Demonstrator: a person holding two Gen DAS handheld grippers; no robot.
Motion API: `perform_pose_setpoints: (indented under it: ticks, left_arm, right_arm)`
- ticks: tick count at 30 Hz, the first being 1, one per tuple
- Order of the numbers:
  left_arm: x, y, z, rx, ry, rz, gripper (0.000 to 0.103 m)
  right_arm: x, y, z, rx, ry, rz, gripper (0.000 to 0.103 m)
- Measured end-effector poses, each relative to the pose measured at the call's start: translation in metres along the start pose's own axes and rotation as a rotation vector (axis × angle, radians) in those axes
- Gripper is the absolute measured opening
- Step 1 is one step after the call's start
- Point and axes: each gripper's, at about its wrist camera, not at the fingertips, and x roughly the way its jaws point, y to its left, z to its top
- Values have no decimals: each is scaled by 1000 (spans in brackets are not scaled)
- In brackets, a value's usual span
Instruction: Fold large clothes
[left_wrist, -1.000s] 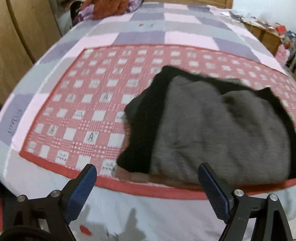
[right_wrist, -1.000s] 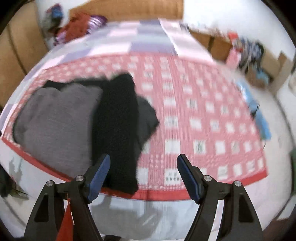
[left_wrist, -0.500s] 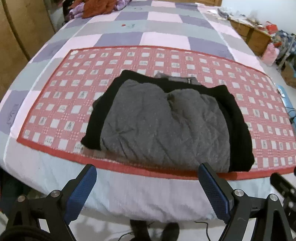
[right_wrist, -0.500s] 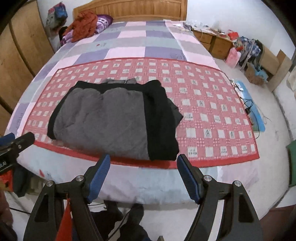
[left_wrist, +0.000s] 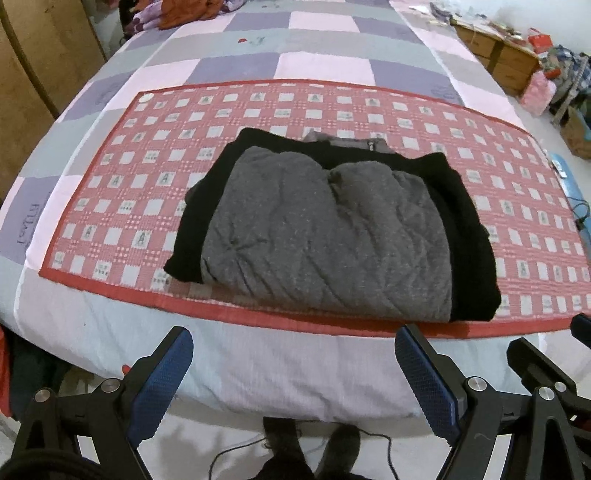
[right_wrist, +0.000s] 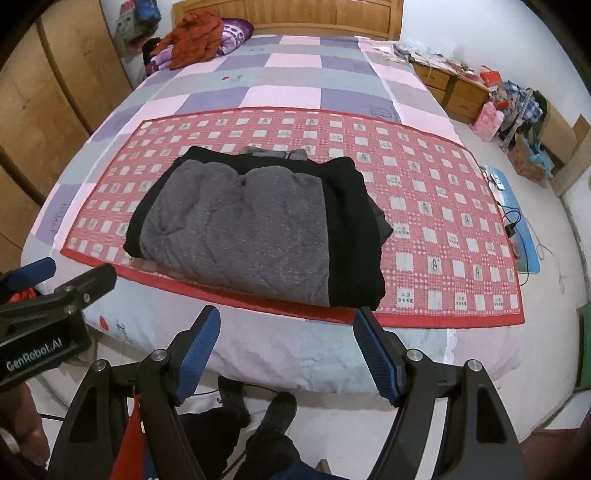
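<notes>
A grey and black padded garment (left_wrist: 328, 236) lies folded into a rectangle on a red checked mat (left_wrist: 122, 192) on the bed; it also shows in the right wrist view (right_wrist: 255, 229). My left gripper (left_wrist: 293, 373) is open and empty, held off the bed's front edge, below the garment. My right gripper (right_wrist: 288, 350) is open and empty, also off the front edge, below the garment's right part. The left gripper's body (right_wrist: 48, 306) shows at the left of the right wrist view.
The bed (right_wrist: 295, 77) has a purple, pink and grey checked cover. Orange and purple clothes (right_wrist: 195, 37) lie by the headboard. A wooden wardrobe (right_wrist: 44, 110) stands left. Drawers (right_wrist: 454, 88) and clutter stand right. Cables and a blue mat (right_wrist: 524, 236) lie on the floor.
Both grippers have pulled back from the garment to beyond the bed's front edge. The garment lies still in its folded shape.
</notes>
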Motion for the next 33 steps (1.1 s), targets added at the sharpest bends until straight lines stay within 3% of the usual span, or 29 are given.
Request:
perform_pose_setpoints:
  ticks: [33]
  left_arm:
    - [15,-15,12,69,33,-49,92]
  right_arm:
    - [-2,-4,1,57,17,-17,77]
